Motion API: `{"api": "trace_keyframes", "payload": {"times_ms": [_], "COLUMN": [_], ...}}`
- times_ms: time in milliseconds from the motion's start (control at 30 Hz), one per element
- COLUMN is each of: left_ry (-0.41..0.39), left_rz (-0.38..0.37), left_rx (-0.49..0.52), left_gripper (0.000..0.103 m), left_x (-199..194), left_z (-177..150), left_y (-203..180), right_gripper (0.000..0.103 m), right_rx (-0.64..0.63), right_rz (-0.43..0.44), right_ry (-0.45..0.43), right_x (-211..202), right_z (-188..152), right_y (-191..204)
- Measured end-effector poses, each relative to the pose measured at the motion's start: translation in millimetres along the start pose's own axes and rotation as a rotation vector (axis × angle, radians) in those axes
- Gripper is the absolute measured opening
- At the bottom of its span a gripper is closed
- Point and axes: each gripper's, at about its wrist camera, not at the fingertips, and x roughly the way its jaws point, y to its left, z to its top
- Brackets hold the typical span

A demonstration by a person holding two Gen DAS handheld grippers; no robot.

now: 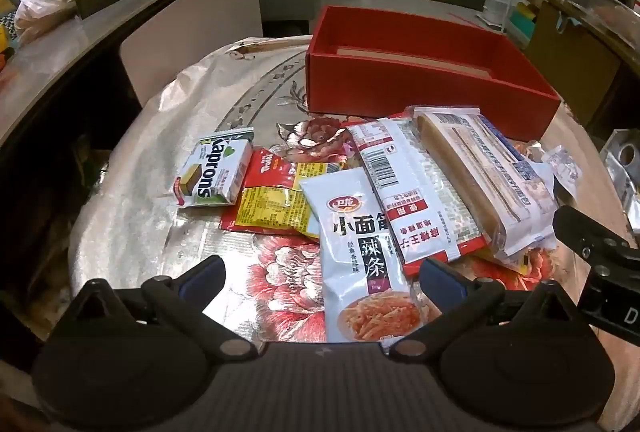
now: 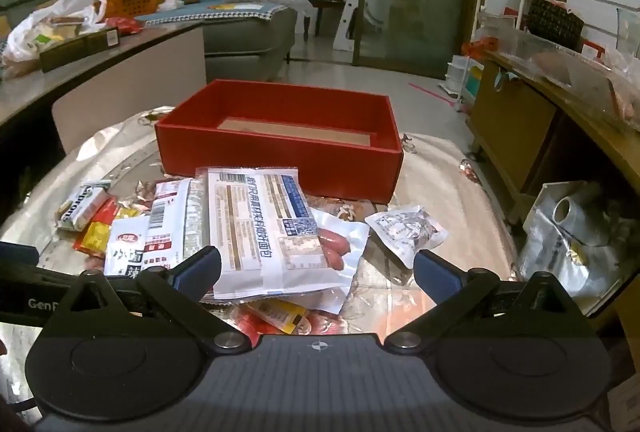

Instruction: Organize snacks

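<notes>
While both tools (image 1: 322, 278) (image 2: 316, 268) gape empty, the bread packet (image 2: 260, 224) hides most of the sausages (image 2: 334, 246) beneath.

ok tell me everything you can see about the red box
The red box is a shallow, open-topped rectangular tray with matte red walls that look like cardboard, and no lid in view. Inside, only a strip of plain brown floor shows; no snacks can be seen in it. It sits flat on the shiny flowered tablecloth at the far side of the small table, behind the pile of snack packets. The farthest packets lie close against its near wall; whether they touch it is unclear. Neither gripper is near it.
</notes>
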Motion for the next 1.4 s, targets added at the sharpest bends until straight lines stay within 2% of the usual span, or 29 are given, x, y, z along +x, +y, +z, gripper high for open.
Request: {"api": "trace_keyframes", "payload": {"times_ms": [167, 667, 1400], "left_ry": [-0.005, -0.019, -0.011], "left_rz": [0.011, 0.008, 0.013], "left_rx": [-0.018, -0.002, 0.006], "left_gripper": [0.099, 0.098, 0.097], "left_x": [0, -3, -1], "left_z": [-1, 0, -1], "left_y": [3, -1, 0], "right_gripper": [0.103, 0.103, 0.103], "right_rx": [-0.01, -0.04, -0.002], "right_rz": [-0.028, -0.027, 0.006], "right_ry": [0.015, 0.034, 0.087], "right_x": [2, 6, 13], "right_z": [0, -2, -4], "right_y": [0, 5, 2]}}
